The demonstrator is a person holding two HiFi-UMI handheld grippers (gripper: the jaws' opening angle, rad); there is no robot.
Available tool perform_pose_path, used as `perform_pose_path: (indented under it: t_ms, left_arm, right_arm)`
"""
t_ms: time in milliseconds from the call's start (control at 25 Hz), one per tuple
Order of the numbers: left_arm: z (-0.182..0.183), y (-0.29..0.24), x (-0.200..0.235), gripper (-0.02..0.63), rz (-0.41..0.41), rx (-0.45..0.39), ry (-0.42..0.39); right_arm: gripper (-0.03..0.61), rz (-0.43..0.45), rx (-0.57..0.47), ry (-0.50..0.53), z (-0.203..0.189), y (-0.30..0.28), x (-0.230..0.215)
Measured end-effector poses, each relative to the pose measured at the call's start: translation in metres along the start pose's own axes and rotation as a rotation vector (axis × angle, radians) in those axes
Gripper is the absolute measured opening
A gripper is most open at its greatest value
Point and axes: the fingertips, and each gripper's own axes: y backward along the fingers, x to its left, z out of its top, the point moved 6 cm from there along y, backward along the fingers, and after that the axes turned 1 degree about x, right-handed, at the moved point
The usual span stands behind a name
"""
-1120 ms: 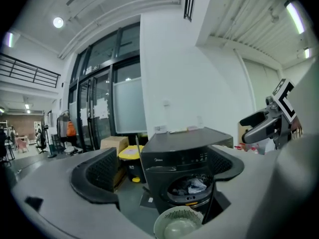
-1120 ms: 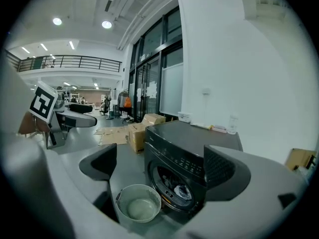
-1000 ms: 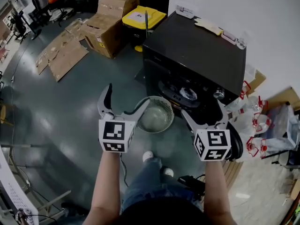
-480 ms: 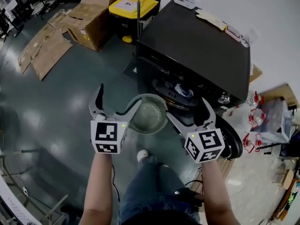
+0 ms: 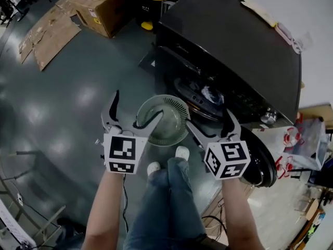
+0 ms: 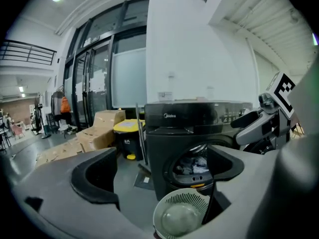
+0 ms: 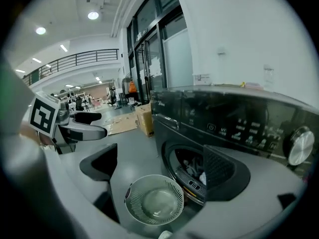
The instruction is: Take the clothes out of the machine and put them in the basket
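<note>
Head view looks down on a person standing in front of a black washing machine (image 5: 234,51). Its round door (image 5: 260,163) hangs open at the right. The clothes (image 5: 210,94) lie inside the drum. A round pale basket (image 5: 177,104) sits on the floor (image 5: 67,103) just in front of the opening, near the person's shoes (image 5: 182,152). The left gripper (image 5: 138,105) hangs over the basket's left edge with its jaws wide apart. The right gripper (image 5: 208,120) hangs beside the basket's right edge, close to the opening, and its jaws are wide apart too. Both are empty. Cardboard boxes (image 5: 99,4) sit farther back.
</note>
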Motion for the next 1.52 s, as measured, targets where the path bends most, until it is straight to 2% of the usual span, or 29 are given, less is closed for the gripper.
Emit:
perform_pose_path:
  t_ms: [200,320,440,640,960,1160,1280,1360,1520]
  left_arm:
    - [-0.045,-0.035,0.002,0.561,0.045,0.019,-0.010]
    - [-0.069,-0.055,0.001,0.561,0.060,0.032,-0.011]
    - [-0.101,-0.075,-0.002,0.561,0.069,0.071,0.026]
    - [-0.138,-0.116,-0.009,0.561,0.080,0.096,0.116]
    - [-0.184,-0.162,-0.019,0.561,0.081,0.134,0.152]
    - [-0.208,-0.185,-0.018,0.561,0.101,0.210,0.182]
    - [-0.220,-0.198,-0.024,0.561,0.089,0.280,0.201]
    - [-0.224,-0.206,-0.025,0.561,0.091,0.297,0.213]
    - [-0.228,-0.215,-0.025,0.561,0.105,0.311,0.164]
  right_arm:
    - [0.534,0.024,0.050,0.027,-0.049,-0.047,-0.016]
    - [0.534,0.010,0.038,0.014,-0.067,-0.072,-0.031]
    - [0.534,0.010,0.032,-0.008,-0.087,-0.096,-0.041]
    - [0.532,0.041,0.082,0.032,-0.130,-0.140,-0.045]
    - [0.518,-0.019,0.117,-0.038,-0.187,-0.202,-0.081]
    - [0.511,-0.065,0.116,-0.051,-0.200,-0.236,-0.097]
    - [0.509,-0.108,0.130,-0.022,-0.203,-0.252,-0.108]
    - [0.508,-0.133,0.125,0.013,-0.203,-0.265,-0.117]
    - [0.504,-0.164,0.112,0.096,-0.204,-0.294,-0.134]
